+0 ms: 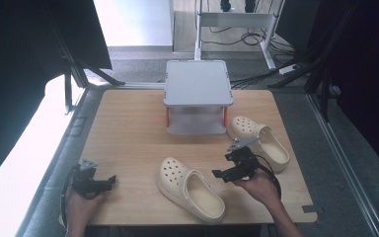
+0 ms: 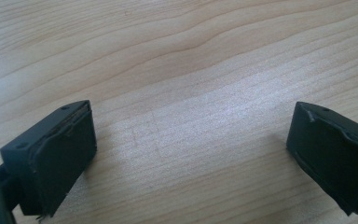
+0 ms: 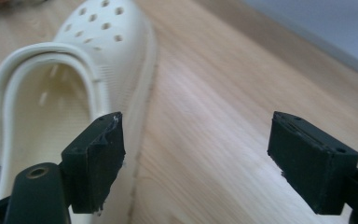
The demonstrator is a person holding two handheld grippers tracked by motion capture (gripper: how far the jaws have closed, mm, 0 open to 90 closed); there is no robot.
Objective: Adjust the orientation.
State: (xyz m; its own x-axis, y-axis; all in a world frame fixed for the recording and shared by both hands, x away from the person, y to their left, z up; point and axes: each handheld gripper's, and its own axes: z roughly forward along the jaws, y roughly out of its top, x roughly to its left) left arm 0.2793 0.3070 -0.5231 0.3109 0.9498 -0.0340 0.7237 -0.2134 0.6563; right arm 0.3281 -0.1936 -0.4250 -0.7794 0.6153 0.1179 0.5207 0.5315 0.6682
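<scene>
Apparently the work is at a pause between steps: the right gripper (image 1: 223,173) stands with its jaws wide apart and holds nothing, just beside the near clog (image 1: 191,189) that lies flat at the front of the table (image 1: 123,138), while the far clog (image 1: 259,140) rests to the right of the small grey shelf (image 1: 197,96), and both shelf levels are bare, so I judge that placing the shoes is not yet done. The left gripper (image 1: 112,179) is also open and empty, low over the light wooden top near the front-left corner. Around the table I see a grey floor, dark curtains on both sides and cables by a white frame behind.

Wooden table (image 1: 128,133), two cream clogs (image 1: 190,188) (image 1: 259,140), grey, seemingly two-tier, stand (image 1: 197,96)
</scene>
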